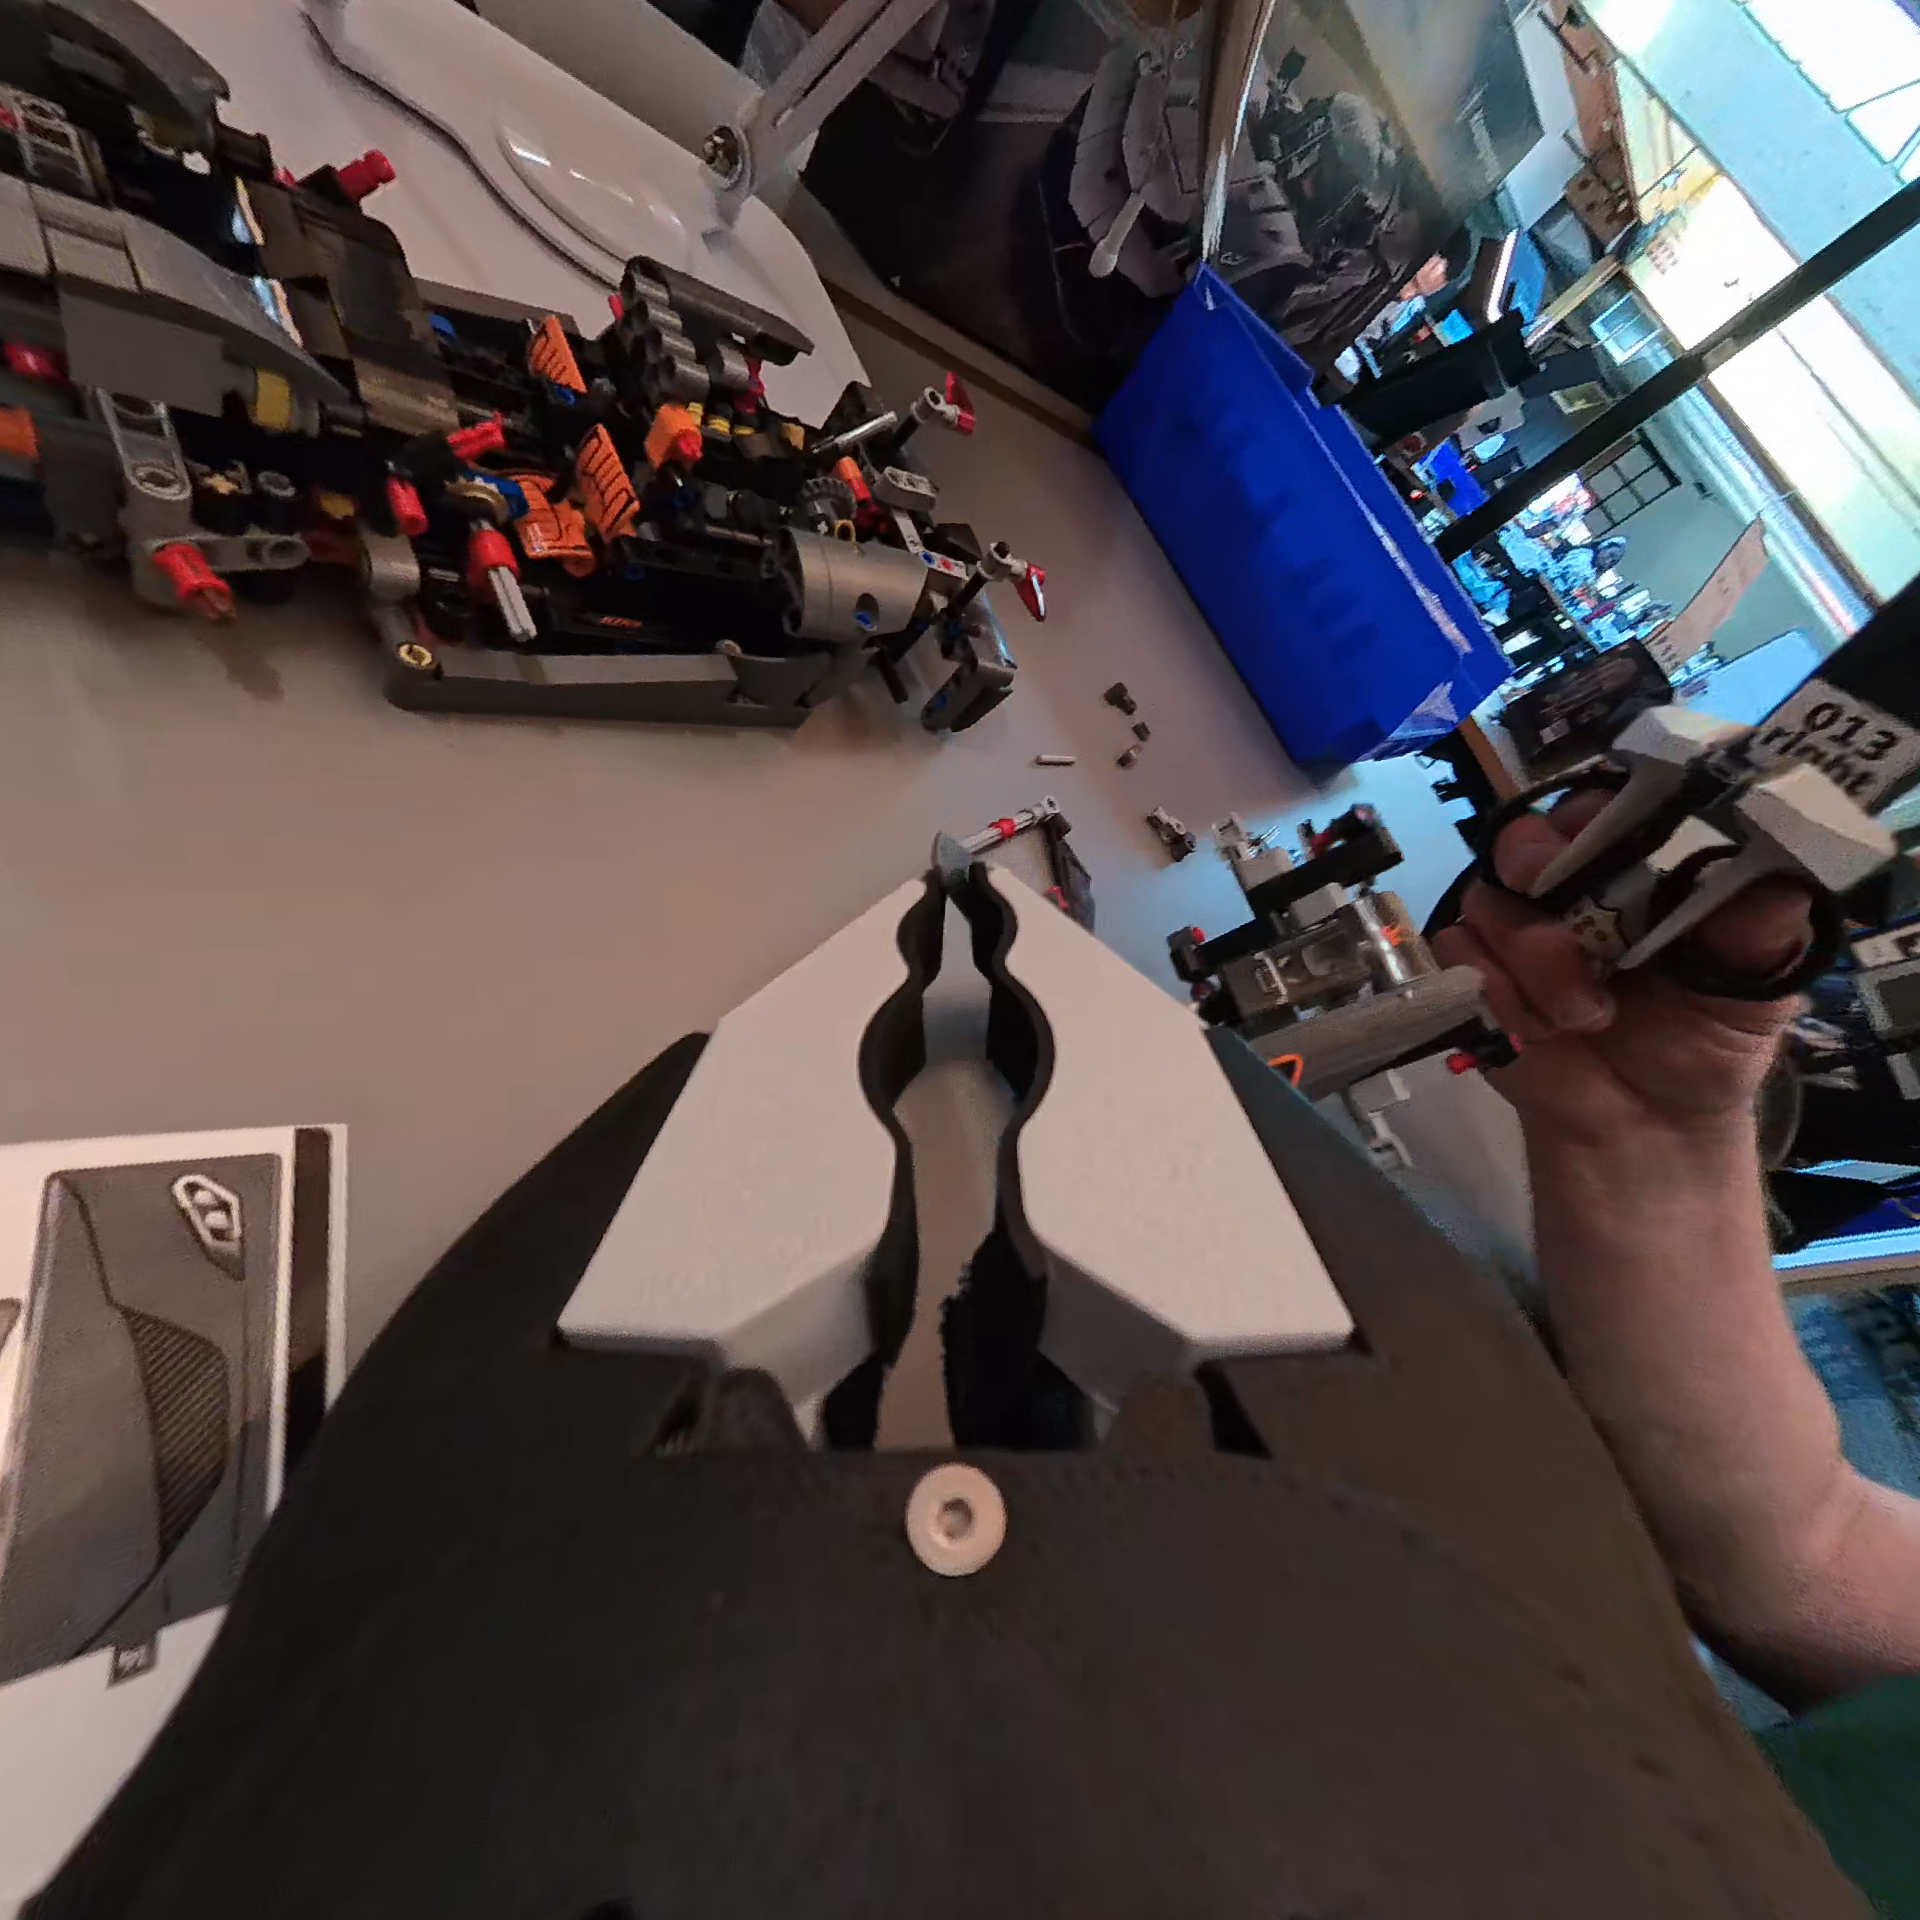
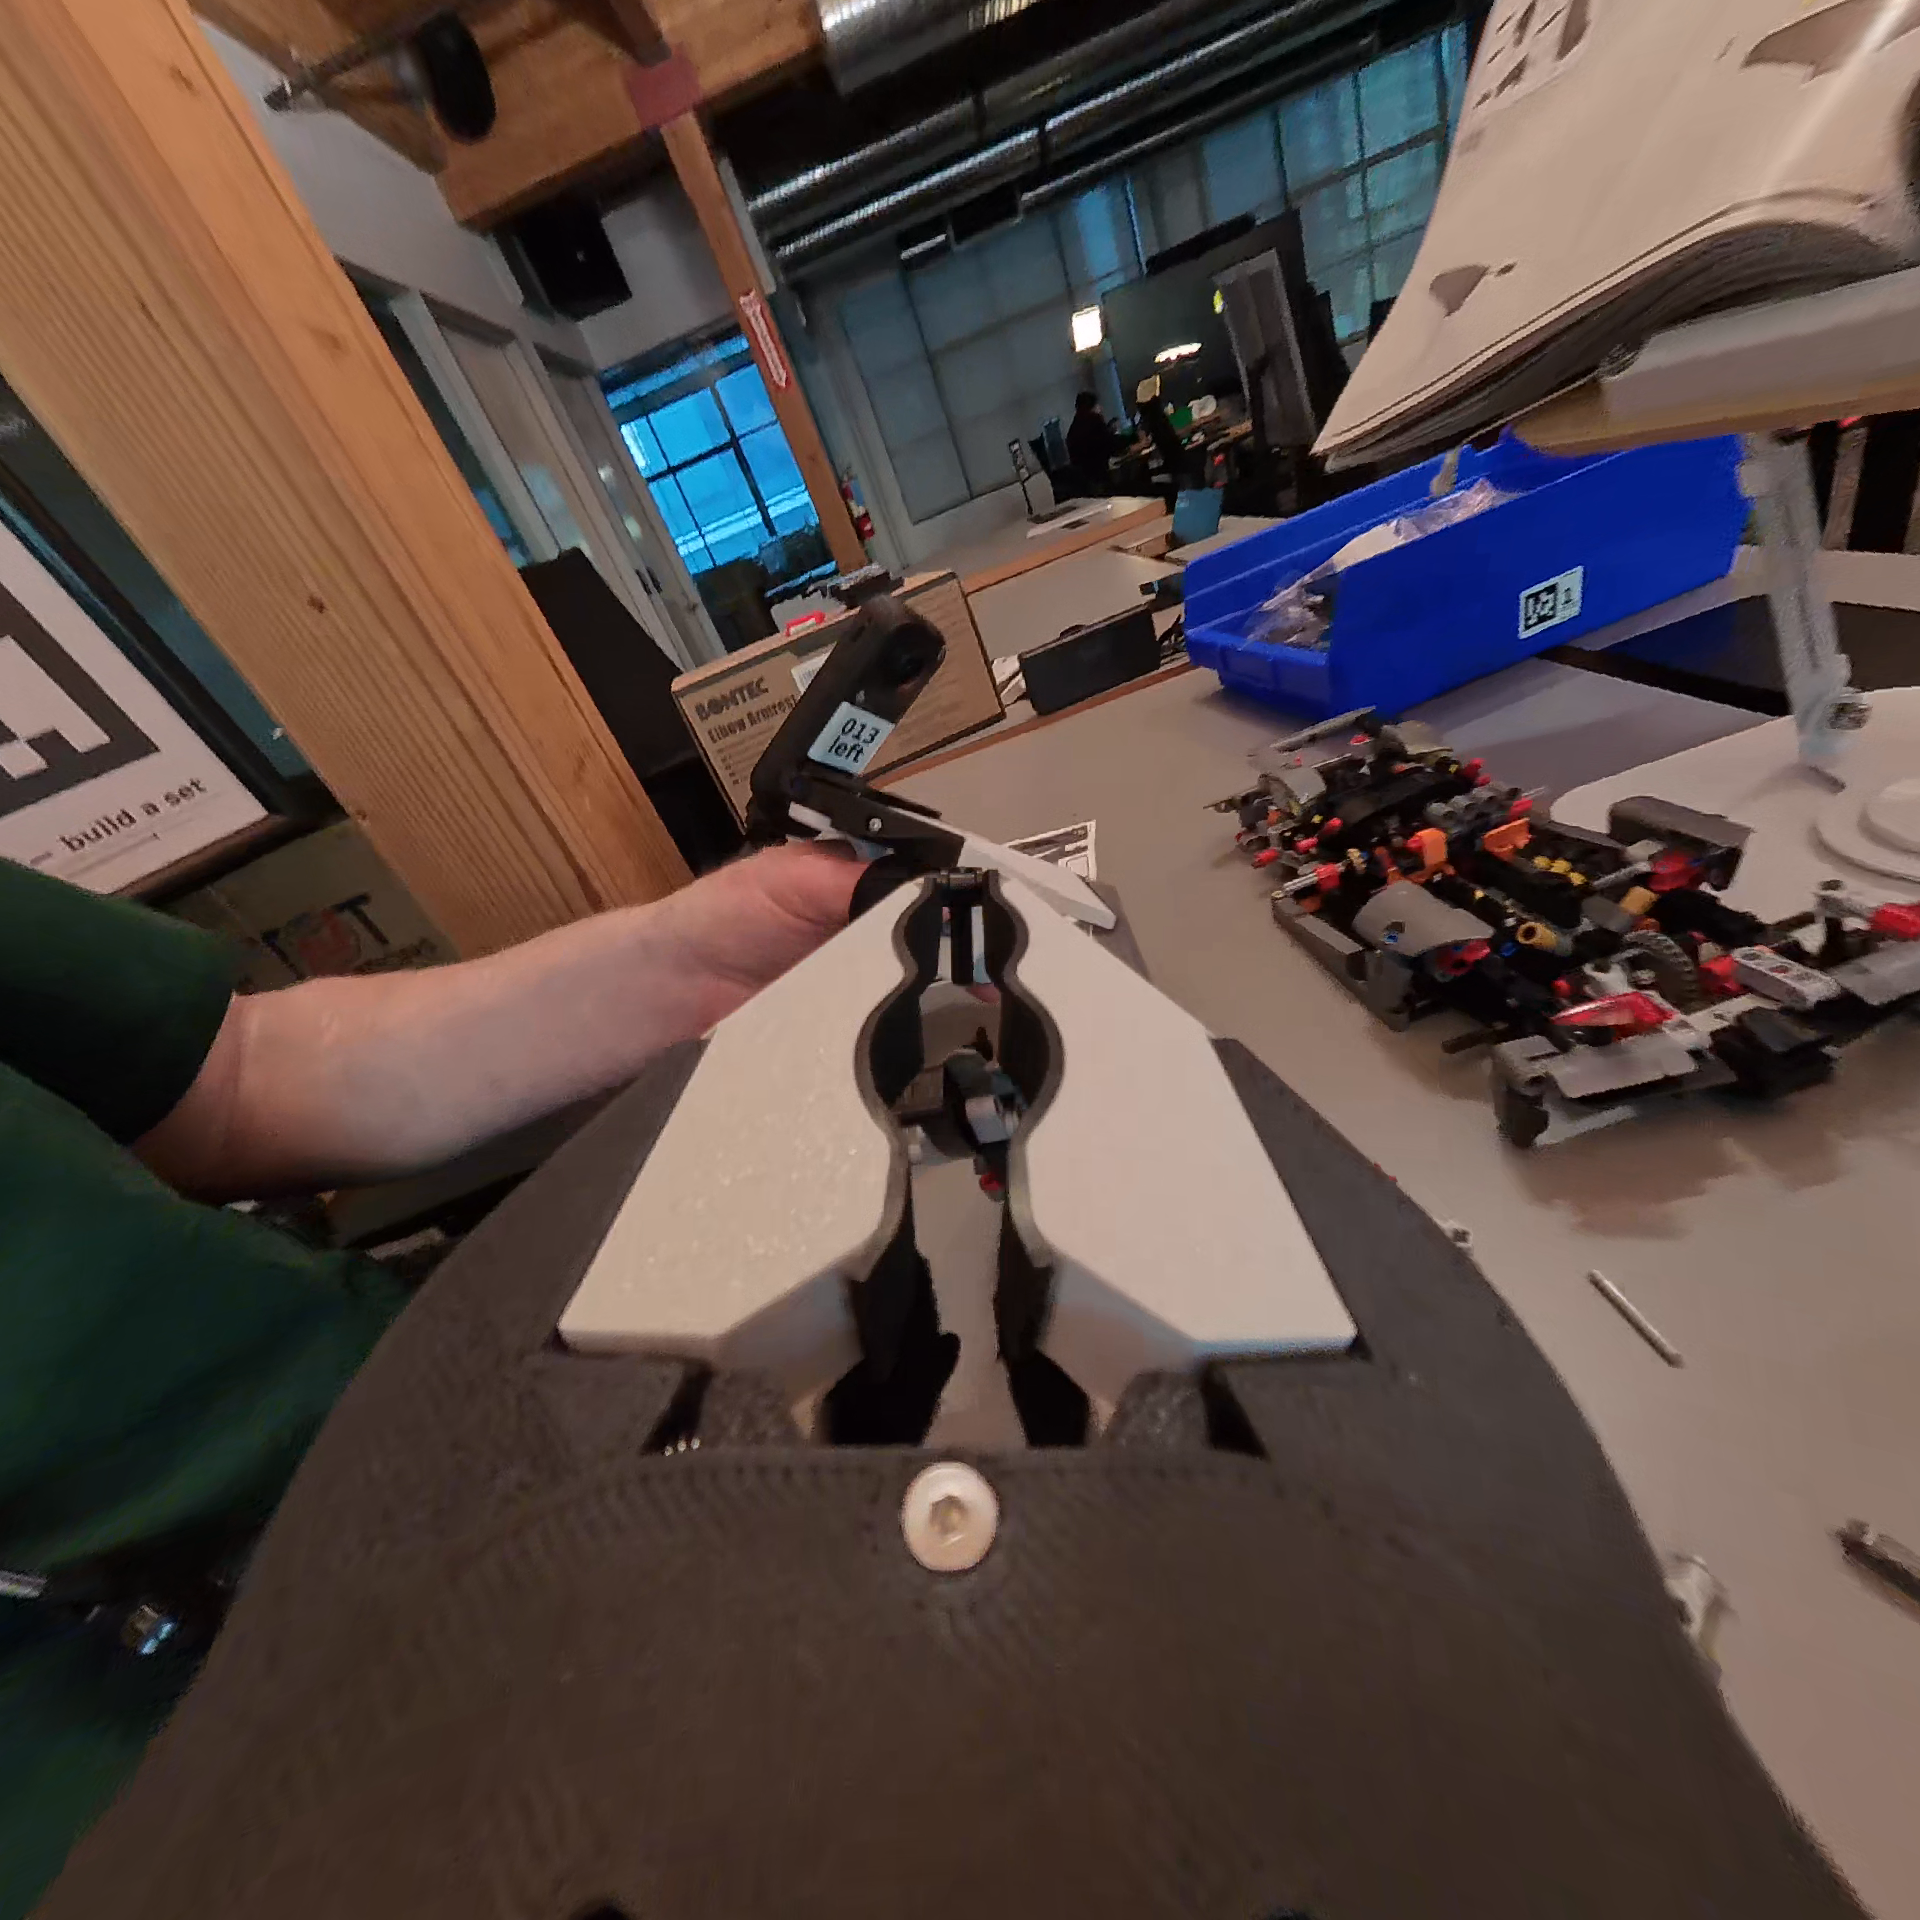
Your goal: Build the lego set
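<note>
Bare grey table (image 1: pixel 312 883) ahead-left of left gripper (image 1: pixel 958 878): free passage. Farther ahead-left, long car chassis (image 1: pixel 499 499) blocks. Ahead-right: loose small pieces (image 1: pixel 1127 722), small sub-assembly (image 1: pixel 1309 956), then blue bin (image 1: pixel 1299 520) at the table edge. Near-left: printed sheet (image 1: pixel 135 1403). Right of right gripper (image 2: pixel 961 888): open table strip, chassis beyond, raised manual stand (image 2: pixel 1787 582) overhead.

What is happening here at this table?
A person is building a lego set with two hand-held claws. The left claw is shut on a small grey piece. The right claw grips a black subassembly. The half-built car chassis lies on the grey table, with the blue bin behind it.
</note>
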The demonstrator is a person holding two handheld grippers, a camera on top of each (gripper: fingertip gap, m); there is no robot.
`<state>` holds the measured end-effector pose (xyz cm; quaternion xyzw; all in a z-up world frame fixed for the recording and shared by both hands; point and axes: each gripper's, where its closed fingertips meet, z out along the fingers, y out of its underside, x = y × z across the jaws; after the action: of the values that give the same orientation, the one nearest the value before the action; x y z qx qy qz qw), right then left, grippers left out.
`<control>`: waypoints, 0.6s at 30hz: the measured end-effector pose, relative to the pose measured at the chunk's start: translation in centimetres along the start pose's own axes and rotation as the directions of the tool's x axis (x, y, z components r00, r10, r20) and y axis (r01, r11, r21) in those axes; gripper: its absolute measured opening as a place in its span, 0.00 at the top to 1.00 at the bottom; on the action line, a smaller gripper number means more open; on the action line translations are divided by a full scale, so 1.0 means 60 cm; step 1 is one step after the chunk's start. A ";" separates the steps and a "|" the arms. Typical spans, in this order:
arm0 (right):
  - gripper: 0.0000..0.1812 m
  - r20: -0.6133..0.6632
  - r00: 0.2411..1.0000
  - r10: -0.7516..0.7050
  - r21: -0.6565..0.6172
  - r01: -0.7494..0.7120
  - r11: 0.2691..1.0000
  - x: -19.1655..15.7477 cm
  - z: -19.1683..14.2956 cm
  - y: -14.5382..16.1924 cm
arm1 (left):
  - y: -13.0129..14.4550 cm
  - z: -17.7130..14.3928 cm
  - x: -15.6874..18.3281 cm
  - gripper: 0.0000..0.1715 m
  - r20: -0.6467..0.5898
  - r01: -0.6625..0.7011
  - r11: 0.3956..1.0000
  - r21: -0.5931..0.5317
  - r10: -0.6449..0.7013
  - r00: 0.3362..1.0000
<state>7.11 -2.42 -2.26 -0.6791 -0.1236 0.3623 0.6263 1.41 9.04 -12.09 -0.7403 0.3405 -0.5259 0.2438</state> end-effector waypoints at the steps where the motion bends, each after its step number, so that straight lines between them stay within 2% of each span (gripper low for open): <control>1: 0.97 0.003 1.000 -0.009 -0.016 0.009 1.000 -0.003 0.008 0.007 | 0.002 0.000 -0.001 0.98 0.007 -0.011 1.000 -0.005 0.011 1.000; 7: 0.97 0.048 0.997 -0.056 -0.079 0.060 0.995 -0.032 0.051 0.038 | 0.014 0.002 -0.001 0.97 0.004 -0.015 0.999 -0.038 0.015 1.000; 14: 0.97 0.018 0.998 -0.060 -0.169 0.062 0.984 -0.021 0.074 0.073 | 0.038 0.003 -0.005 0.96 0.034 -0.060 0.991 -0.116 0.065 0.997; 18: 0.97 -0.004 0.999 -0.049 -0.181 0.048 0.982 -0.009 0.070 0.075 | 0.051 0.003 -0.005 0.95 0.045 -0.085 0.983 -0.163 0.094 0.995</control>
<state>2.73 -0.42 -6.13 -0.7317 -0.1697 0.3312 0.5710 0.78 7.26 -14.54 -0.7549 0.4085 -0.4657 0.2154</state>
